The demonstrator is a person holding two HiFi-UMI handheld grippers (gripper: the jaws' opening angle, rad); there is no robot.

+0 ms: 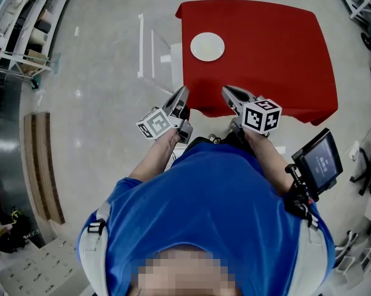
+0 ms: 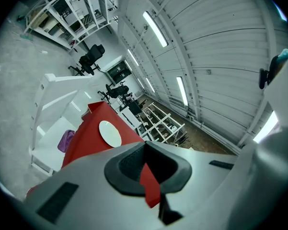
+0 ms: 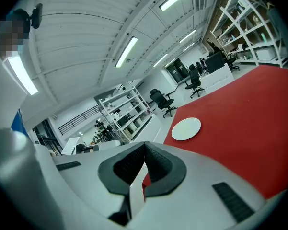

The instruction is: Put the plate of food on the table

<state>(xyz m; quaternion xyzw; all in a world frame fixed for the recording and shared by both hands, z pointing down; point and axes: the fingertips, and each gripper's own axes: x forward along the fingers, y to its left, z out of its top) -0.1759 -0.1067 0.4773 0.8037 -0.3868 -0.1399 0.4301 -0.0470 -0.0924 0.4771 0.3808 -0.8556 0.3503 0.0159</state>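
A round white plate (image 1: 207,47) lies on the red-clothed table (image 1: 271,54), toward its far left part; I see no food on it. My left gripper (image 1: 181,94) and right gripper (image 1: 227,92) hang side by side over the table's near edge, close to the person's chest and well short of the plate. Both are shut with nothing between the jaws. In the left gripper view the plate (image 2: 110,133) lies ahead on the red table (image 2: 86,140), beyond the closed left gripper (image 2: 144,150). The right gripper view shows the plate (image 3: 186,128) past the closed right gripper (image 3: 144,147).
A white low rack (image 1: 150,54) stands left of the table, with a purple thing (image 2: 66,140) on its shelf. A screen on a stand (image 1: 318,161) is at the person's right. Metal shelving (image 1: 18,23) and a wooden bench (image 1: 42,165) line the left side.
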